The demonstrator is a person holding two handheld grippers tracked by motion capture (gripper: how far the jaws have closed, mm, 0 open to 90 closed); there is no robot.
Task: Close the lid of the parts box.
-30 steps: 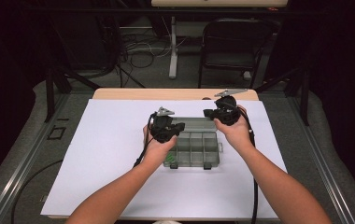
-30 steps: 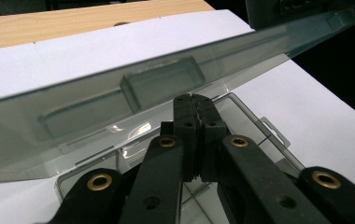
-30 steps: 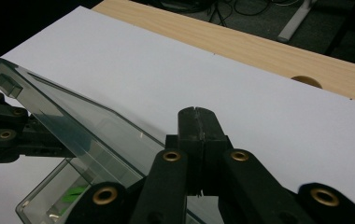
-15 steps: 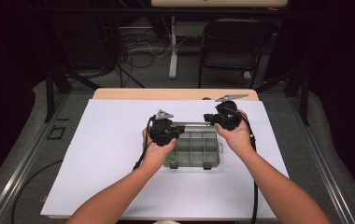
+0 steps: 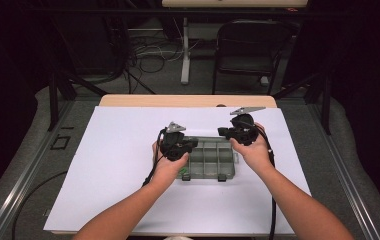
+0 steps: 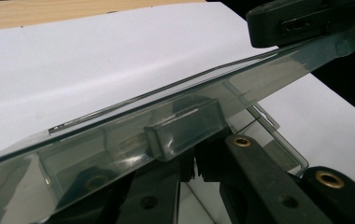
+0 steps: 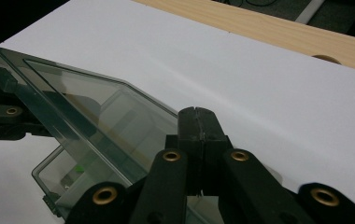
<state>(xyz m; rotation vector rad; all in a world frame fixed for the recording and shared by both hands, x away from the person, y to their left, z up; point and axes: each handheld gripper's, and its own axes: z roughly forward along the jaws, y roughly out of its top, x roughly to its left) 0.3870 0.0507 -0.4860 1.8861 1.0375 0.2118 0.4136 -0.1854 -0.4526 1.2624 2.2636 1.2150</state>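
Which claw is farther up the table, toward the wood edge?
The right claw, at the box's far right corner; the left claw sits nearer the person.

No lettering to read anywhere here; the clear organiser box [image 5: 209, 159] carries no label, brand or number on its lid or walls, and its latches look bare too; the white sheet [image 5: 118, 165] under it is blank edge to edge; the wooden table [image 5: 188, 101] shows plain grain, no stamp; the black bodies of the left gripper [image 5: 178, 146] and the right gripper [image 5: 240, 131] may bear small markings, but at this sharpness nothing resolves into a letter or digit; the gripper views show brass rivets and smooth plastic, unmarked.
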